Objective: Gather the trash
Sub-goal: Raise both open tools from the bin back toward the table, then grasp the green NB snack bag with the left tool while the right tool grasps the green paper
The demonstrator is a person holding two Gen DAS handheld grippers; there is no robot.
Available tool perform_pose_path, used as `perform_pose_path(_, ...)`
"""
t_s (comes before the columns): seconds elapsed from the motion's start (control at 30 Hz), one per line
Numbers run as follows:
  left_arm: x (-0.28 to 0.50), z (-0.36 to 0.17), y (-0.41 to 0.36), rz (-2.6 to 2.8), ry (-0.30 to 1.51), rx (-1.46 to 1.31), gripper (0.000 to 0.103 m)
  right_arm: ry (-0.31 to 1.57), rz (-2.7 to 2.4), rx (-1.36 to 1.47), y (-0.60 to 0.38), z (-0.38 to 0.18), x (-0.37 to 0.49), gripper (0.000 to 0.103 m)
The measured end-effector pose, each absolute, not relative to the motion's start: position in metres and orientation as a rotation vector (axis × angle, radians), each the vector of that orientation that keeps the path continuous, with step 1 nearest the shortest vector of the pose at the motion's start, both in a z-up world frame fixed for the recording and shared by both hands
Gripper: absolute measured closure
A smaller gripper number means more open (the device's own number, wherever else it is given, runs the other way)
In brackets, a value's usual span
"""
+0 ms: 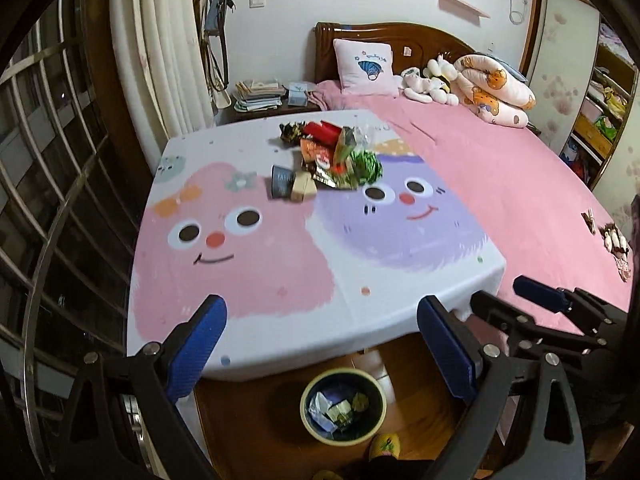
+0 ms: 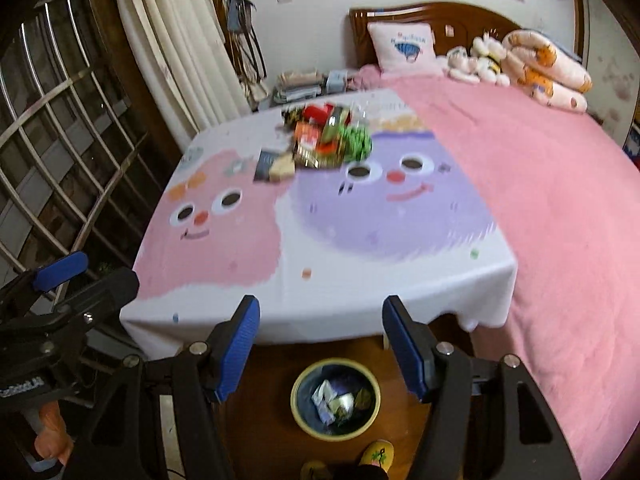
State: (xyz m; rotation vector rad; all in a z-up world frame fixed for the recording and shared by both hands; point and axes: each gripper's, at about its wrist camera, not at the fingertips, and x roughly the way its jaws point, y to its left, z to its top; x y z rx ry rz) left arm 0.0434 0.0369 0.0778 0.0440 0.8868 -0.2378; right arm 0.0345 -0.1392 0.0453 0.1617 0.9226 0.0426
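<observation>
A pile of trash (image 1: 328, 156), wrappers, a dark cup and small boxes, lies at the far middle of the table with the cartoon cloth (image 1: 280, 264); it also shows in the right wrist view (image 2: 320, 140). A round bin (image 1: 343, 406) with several wrappers inside stands on the floor below the table's near edge, and the right wrist view shows the bin (image 2: 335, 398) too. My left gripper (image 1: 320, 344) is open and empty above the bin. My right gripper (image 2: 320, 344) is open and empty, also above the bin. Both are well short of the pile.
A bed with a pink cover (image 1: 500, 168) runs along the table's right side, with a pillow (image 1: 366, 66), plush toys and a rolled quilt at its head. A nightstand with books (image 1: 260, 94) stands behind the table. A barred window (image 1: 48, 168) is at left. Slippered feet (image 2: 376, 456) are by the bin.
</observation>
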Motion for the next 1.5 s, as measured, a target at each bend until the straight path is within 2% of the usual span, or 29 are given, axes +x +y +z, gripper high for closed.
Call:
perform_pose_path(0.4, 0.159, 0.067, -0.009, -0.188, 0.938, 0.033, 0.008, 0.895, 0.081, 0.158, -0.19, 0.037, 0.156, 0.041)
perform_pose_path(0.5, 0.204, 0.053, -0.026, -0.131, 0.973, 0.048, 0.008, 0.945, 0.121, 0.148, -0.206, 0.024, 0.206, 0.046)
perform_pose_path(0.77, 0.3, 0.021, -0.064, -0.047, 1.043, 0.036, 0.008, 1.088, 0.245, 0.143, -0.232, -0.021, 0.313, 0.046)
perform_pose_path(1.07, 0.357, -0.005, -0.07, 0.031, 1.103, 0.029, 0.008, 1.211, 0.322, 0.163, -0.229, -0.081, 0.395, 0.046)
perform_pose_path(1.33, 0.383, -0.013, -0.074, 0.032, 1.143, -0.001, 0.008, 1.284, 0.412, 0.233, -0.221, -0.114, 0.418, 0.046)
perform_pose_path(1.37, 0.384, -0.013, -0.074, 0.028, 1.147, -0.005, 0.008, 1.271, 0.424, 0.234, -0.221, -0.114, 0.418, 0.051)
perform_pose_path(1.4, 0.387, -0.014, -0.076, 0.025, 1.152, -0.011, 0.008, 1.269, 0.458, 0.243, -0.221, -0.115, 0.418, 0.066)
perform_pose_path(1.5, 0.398, -0.016, -0.082, 0.008, 1.167, -0.025, 0.008, 1.275, 0.493, 0.242, -0.224, -0.113, 0.416, 0.069)
